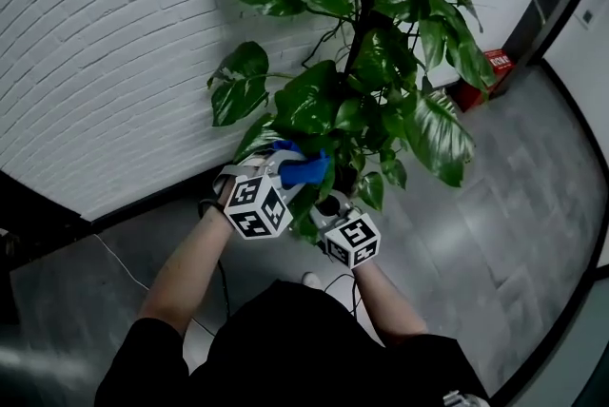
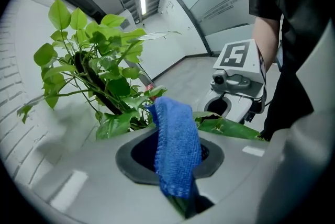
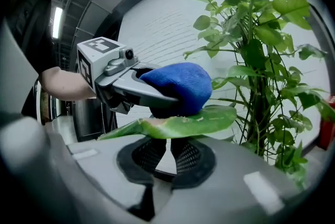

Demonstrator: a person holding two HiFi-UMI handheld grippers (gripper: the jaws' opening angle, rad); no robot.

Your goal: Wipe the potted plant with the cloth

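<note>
The potted plant [image 1: 381, 63] stands by a white brick wall, with large green leaves on a dark centre pole. My left gripper [image 1: 288, 169] is shut on a blue cloth [image 1: 304, 171] and presses it on top of a long low leaf [image 3: 178, 123]. In the left gripper view the cloth [image 2: 175, 149] hangs over the jaws and hides their tips. My right gripper [image 3: 168, 140] sits just under that leaf. Its two fingers [image 3: 152, 152] lean together with only a thin gap, and the leaf lies across their tips. The left gripper [image 3: 125, 84] and cloth [image 3: 178, 87] show right above it.
A white brick wall [image 1: 105, 63] runs along the left and the floor [image 1: 495, 234] is grey. A red box [image 1: 497, 63] sits on the floor behind the plant. A thin cable [image 1: 124, 267] trails by the wall's base. Plant leaves crowd the space ahead of both grippers.
</note>
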